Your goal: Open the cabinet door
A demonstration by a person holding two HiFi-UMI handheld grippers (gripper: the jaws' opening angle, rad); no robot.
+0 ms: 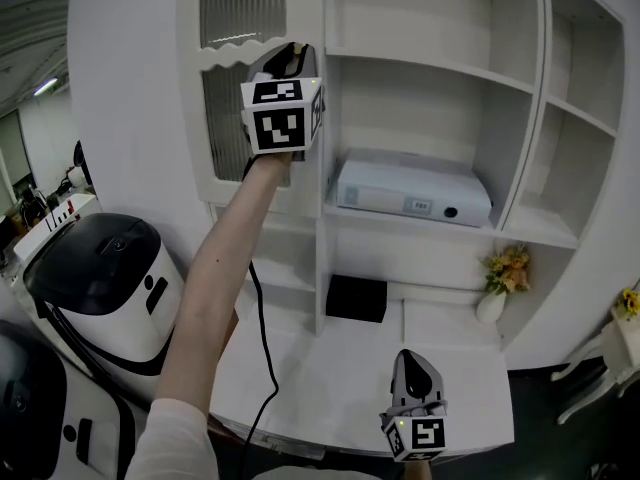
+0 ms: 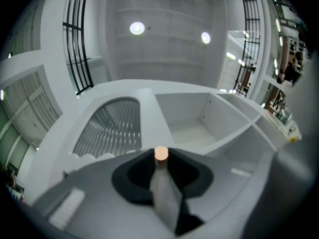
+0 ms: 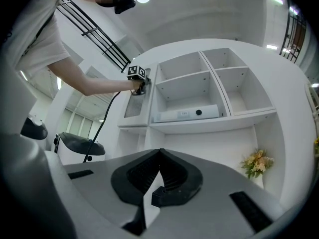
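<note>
The white cabinet door point(image 1: 235, 78) with a ribbed glass panel point(image 2: 112, 128) lies about flush with the cabinet front, left of the open shelves. My left gripper point(image 1: 290, 58) is raised to the door's right edge. In the left gripper view the door's small knob point(image 2: 161, 153), a pale stem with a tan round end, stands between the black pads point(image 2: 134, 176), and the left gripper point(image 2: 160, 159) is shut on it. My right gripper point(image 1: 412, 363) hangs low over the white counter point(image 1: 330, 368), and its jaws point(image 3: 160, 156) meet at the tip with nothing between them.
A white box-shaped device point(image 1: 412, 193) lies on the middle shelf, a black box point(image 1: 357, 298) sits below it, and a small vase of flowers point(image 1: 497, 283) stands to the right. Black-and-white appliances point(image 1: 100, 278) stand at the left. A black cable point(image 1: 265, 358) hangs along my left arm.
</note>
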